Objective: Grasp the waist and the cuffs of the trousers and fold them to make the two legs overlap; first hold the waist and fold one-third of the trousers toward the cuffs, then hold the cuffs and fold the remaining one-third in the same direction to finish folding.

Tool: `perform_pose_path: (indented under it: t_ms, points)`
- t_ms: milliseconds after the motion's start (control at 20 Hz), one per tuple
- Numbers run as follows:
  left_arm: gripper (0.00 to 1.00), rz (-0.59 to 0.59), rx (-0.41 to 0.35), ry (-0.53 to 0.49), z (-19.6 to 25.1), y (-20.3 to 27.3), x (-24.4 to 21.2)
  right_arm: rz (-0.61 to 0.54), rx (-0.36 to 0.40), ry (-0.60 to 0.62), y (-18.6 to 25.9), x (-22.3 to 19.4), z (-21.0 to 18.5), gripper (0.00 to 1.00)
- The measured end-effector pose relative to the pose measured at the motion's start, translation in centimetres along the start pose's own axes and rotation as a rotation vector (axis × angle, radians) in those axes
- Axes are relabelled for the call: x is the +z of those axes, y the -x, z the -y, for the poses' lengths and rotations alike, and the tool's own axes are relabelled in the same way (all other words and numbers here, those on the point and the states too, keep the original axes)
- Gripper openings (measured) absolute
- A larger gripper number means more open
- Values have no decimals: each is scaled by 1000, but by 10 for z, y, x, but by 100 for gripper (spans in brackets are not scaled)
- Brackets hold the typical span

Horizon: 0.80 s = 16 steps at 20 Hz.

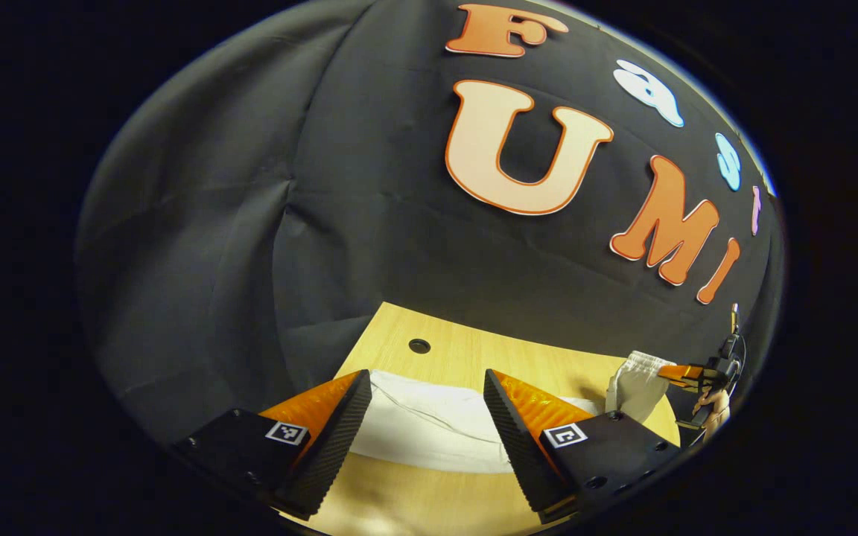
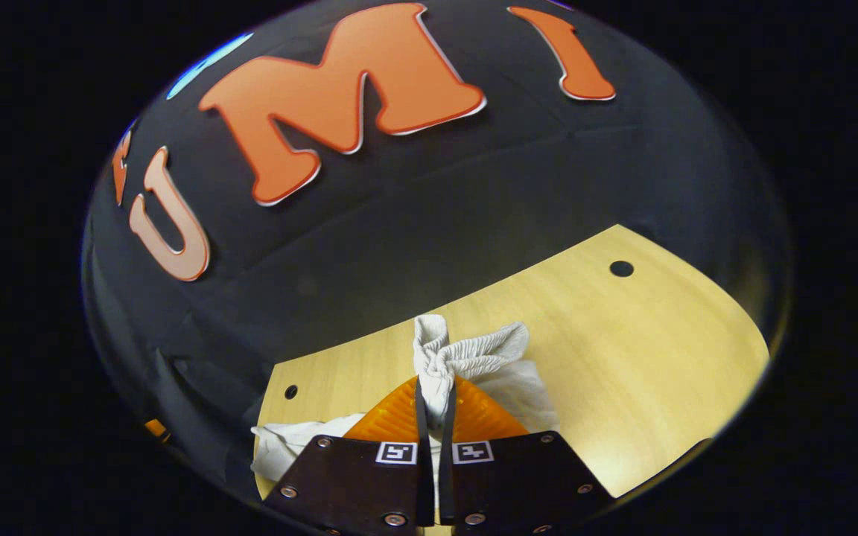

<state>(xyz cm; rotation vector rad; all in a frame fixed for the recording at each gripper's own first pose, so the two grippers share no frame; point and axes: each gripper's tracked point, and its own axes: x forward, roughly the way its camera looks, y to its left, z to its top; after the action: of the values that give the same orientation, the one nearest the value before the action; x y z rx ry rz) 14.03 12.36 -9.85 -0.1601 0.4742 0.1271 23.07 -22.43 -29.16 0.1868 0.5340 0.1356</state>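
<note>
One pair of white trousers [image 1: 429, 435] is lying on the wooden table [image 1: 474, 350]; right gripper [image 2: 435, 417] is pinching the ribbed elastic waist [image 2: 466, 357], left gripper [image 1: 425, 417] is hovering spread apart.

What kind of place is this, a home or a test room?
Probably a staged booth, not a home: black cloth wall, a bare wooden table with drilled holes, and white trousers handled by the left gripper, jaws open, and right gripper, holding the waist.

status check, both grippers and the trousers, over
Left gripper open above the white trousers, not gripping. Right gripper shut on the gathered waist, lifted off the wooden table. Nothing in the way.
</note>
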Motion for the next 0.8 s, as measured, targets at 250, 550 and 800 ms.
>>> perform_pose_path:
  t_ms: [250, 550, 800]
  points:
    - [99, -12, 24, -12, -43, -2, -6, -121, 45, 55, 2, -8, 3, 3]
    - [99, 41, 177, -251, -105, -3, -4, -234, 19, 160, 10, 0, 9, 3]
    - [99, -26, 97, -170, -100, -14, -37, -258, 13, 231, 13, 6, 8, 6]
